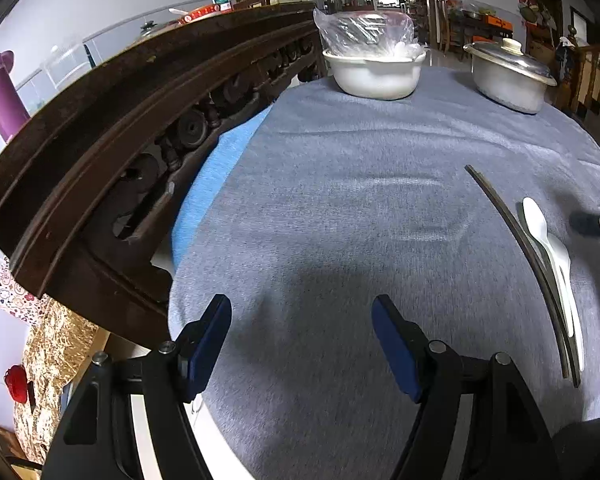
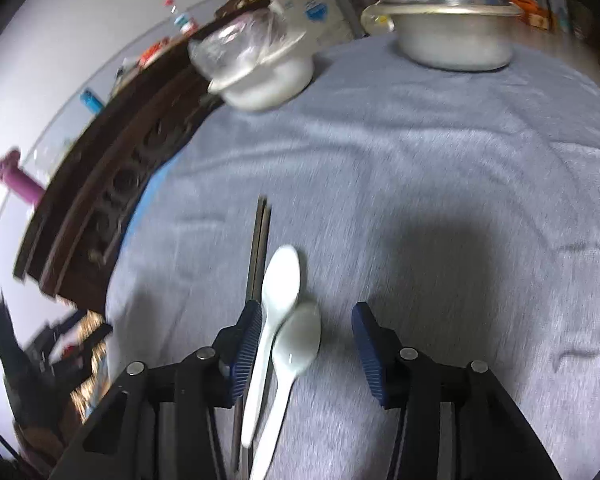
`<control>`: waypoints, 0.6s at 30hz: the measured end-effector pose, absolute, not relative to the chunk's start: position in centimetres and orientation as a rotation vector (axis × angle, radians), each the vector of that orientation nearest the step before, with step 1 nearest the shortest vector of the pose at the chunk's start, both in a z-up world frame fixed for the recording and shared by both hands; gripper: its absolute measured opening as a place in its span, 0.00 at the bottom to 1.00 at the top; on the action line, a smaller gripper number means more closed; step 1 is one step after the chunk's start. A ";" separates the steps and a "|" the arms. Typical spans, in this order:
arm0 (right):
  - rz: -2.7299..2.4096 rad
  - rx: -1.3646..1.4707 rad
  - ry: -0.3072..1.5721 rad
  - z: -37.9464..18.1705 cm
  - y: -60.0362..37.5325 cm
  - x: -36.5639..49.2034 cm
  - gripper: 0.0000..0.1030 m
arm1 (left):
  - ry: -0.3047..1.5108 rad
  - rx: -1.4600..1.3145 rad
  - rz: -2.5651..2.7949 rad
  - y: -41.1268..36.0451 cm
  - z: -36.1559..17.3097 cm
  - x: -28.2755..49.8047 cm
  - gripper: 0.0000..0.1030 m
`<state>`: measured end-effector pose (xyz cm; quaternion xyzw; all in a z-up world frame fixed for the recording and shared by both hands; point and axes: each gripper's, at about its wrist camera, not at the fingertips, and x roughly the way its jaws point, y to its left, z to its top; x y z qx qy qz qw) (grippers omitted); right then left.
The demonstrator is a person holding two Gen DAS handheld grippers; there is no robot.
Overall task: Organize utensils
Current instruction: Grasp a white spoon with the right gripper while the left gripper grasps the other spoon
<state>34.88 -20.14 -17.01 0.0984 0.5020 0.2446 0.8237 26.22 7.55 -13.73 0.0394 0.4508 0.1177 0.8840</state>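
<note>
While the left gripper [image 1: 302, 340] hangs wide and empty over grey cloth [image 1: 340, 200], the right gripper [image 2: 304, 344] stands half-open around two white spoons [image 2: 280, 304], pads apparently clear. Dark chopsticks [image 2: 259, 240] lie just left of them; bowl [image 1: 374, 74] and pot [image 1: 508, 80] sit far.

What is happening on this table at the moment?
A person is sorting utensils with two handheld tools. The right tool is over two white spoons, which lie beside dark chopsticks on the grey cloth; its jaws are open around the spoons and do not grip them. The left tool hangs open over bare cloth, holding nothing.
</note>
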 end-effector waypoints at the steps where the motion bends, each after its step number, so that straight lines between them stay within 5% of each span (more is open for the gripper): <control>1: 0.522 0.175 1.068 -17.0 -19.8 34.1 0.48 | 0.937 0.083 0.240 7.5 -13.8 26.4 0.71; 10: 0.504 -0.054 1.041 -18.5 -17.2 31.4 0.48 | 0.907 0.104 0.199 6.1 -12.9 27.1 0.71; 12: 0.471 -0.099 1.026 -18.6 -17.5 31.4 0.39 | 0.890 0.128 0.198 5.8 -12.5 27.2 0.71; 18: 0.313 -0.115 0.990 -18.3 -20.2 33.5 0.38 | 0.863 0.155 0.105 4.2 -11.6 29.7 0.71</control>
